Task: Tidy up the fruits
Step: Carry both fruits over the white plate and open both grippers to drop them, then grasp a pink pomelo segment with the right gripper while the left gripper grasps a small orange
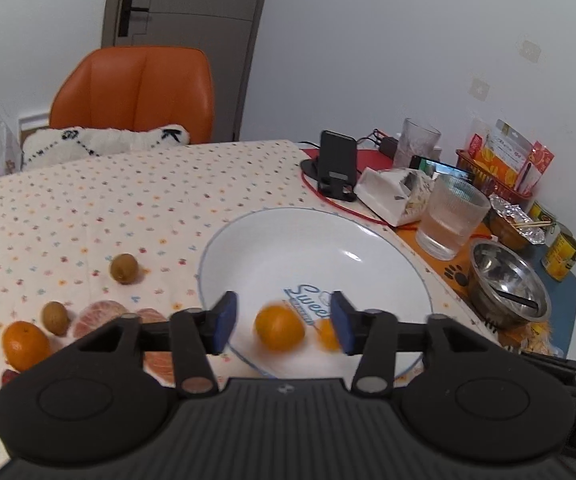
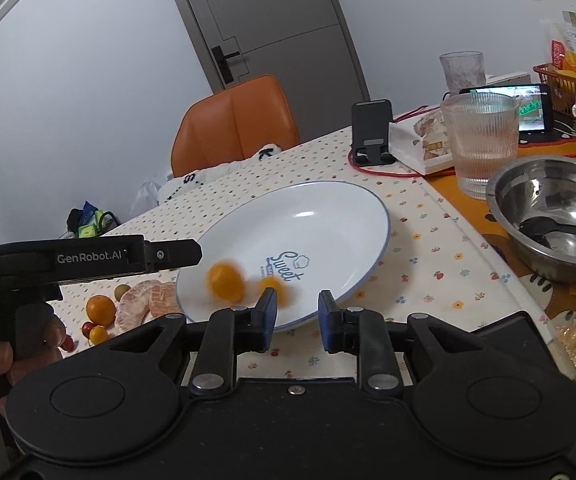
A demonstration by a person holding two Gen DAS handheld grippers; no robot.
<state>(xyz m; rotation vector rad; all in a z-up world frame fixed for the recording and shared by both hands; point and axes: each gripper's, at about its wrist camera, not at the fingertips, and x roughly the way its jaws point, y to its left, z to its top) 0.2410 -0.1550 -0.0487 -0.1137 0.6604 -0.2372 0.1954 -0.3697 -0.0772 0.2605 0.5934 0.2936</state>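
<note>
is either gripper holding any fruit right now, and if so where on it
Nothing is held. The left gripper and right gripper are both open with empty fingers; the two blurred oranges lie loose in the white plate.

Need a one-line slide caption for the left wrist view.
Open left tongs above the white plate, where two blurred oranges sit; more fruit waits on the dotted tablecloth.

"Sweet" is printed in blue on the plate; "GenRobot.AI" on the left gripper, at nine o'clock.
</note>
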